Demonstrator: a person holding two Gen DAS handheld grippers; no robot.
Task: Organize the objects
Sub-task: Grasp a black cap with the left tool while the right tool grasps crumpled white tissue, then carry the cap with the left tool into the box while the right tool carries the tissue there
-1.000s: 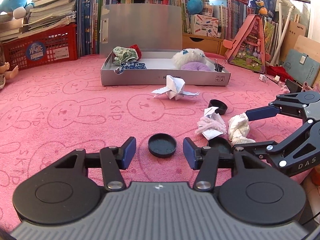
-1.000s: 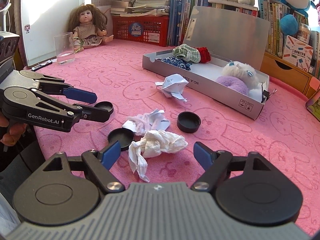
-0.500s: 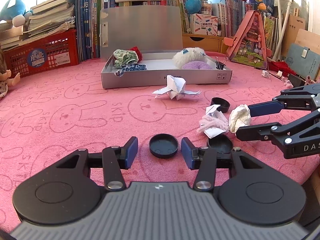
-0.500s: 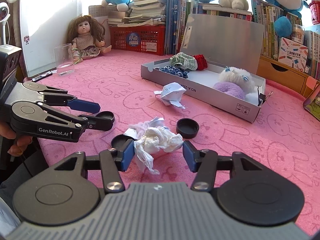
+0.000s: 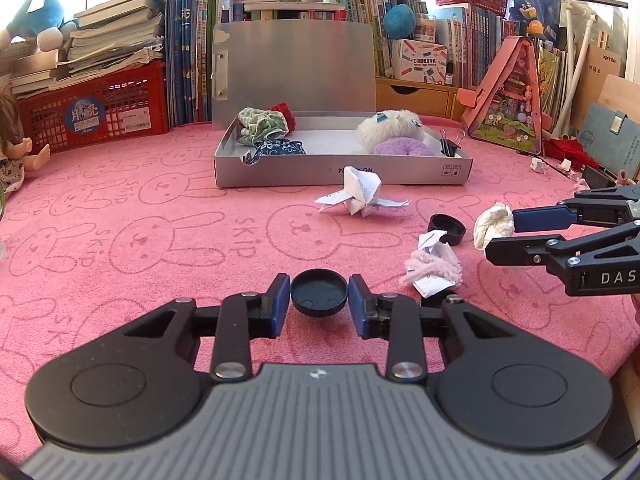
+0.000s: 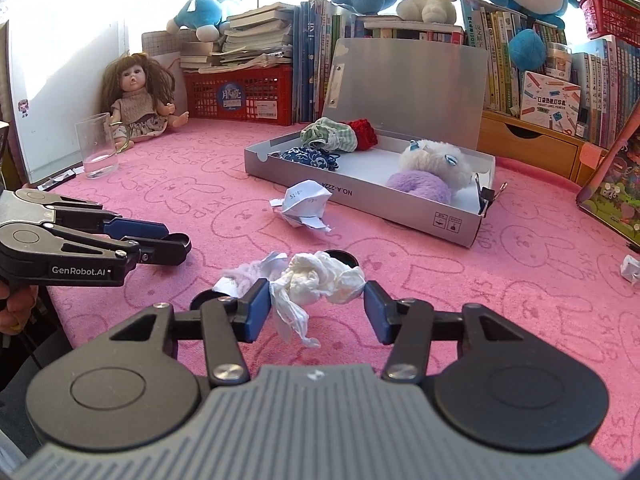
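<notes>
The left gripper [image 5: 319,304] pinches a black lid [image 5: 319,292] low in the middle, and the right gripper [image 6: 318,310] squeezes a white tissue wad [image 6: 320,278] mid-frame on the pink mat [image 6: 480,300].

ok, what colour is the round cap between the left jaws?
Black round cap, clearest in the left wrist view.

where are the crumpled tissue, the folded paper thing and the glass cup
crumpled tissue [image 6: 320,280], right wrist view, middle of the wad
folded paper [image 5: 362,192], left wrist view, its raised central body
glass cup [image 6: 97,150], right wrist view, its clear side wall
</notes>
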